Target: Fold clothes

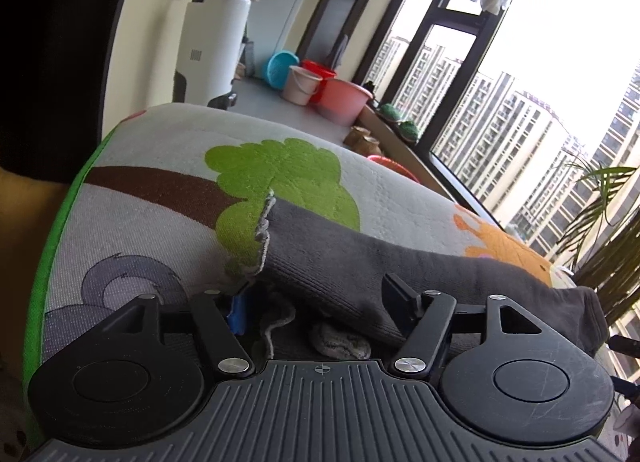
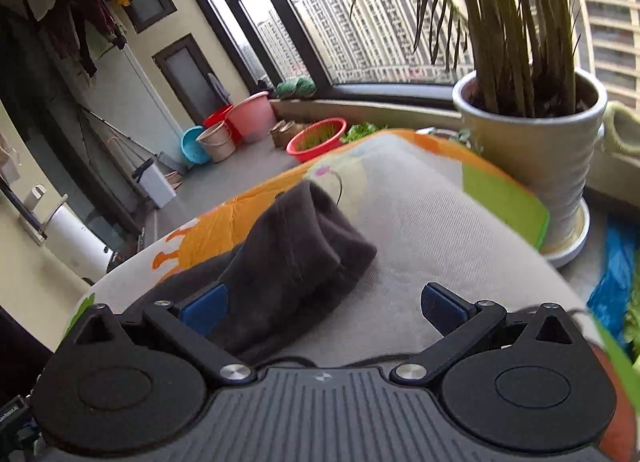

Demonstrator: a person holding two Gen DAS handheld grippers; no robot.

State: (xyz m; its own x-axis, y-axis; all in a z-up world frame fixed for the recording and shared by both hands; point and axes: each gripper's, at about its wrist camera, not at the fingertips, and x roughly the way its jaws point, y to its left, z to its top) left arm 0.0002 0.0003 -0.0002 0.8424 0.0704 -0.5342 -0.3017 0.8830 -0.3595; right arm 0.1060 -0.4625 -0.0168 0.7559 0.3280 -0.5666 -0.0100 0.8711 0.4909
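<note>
A dark grey knitted garment lies on a printed mat, its scalloped cuff at the green tree print. My left gripper is open, its jaws wide around the garment's near part; fabric bunches between them. In the right wrist view the same grey garment lies folded over on the mat. My right gripper is open, its left blue pad touching the garment's edge, its right pad over bare mat.
A large potted plant stands at the mat's right edge by the window. Several plastic buckets and basins sit on the floor beyond. A white appliance stands by the wall. A blue bag lies at the right.
</note>
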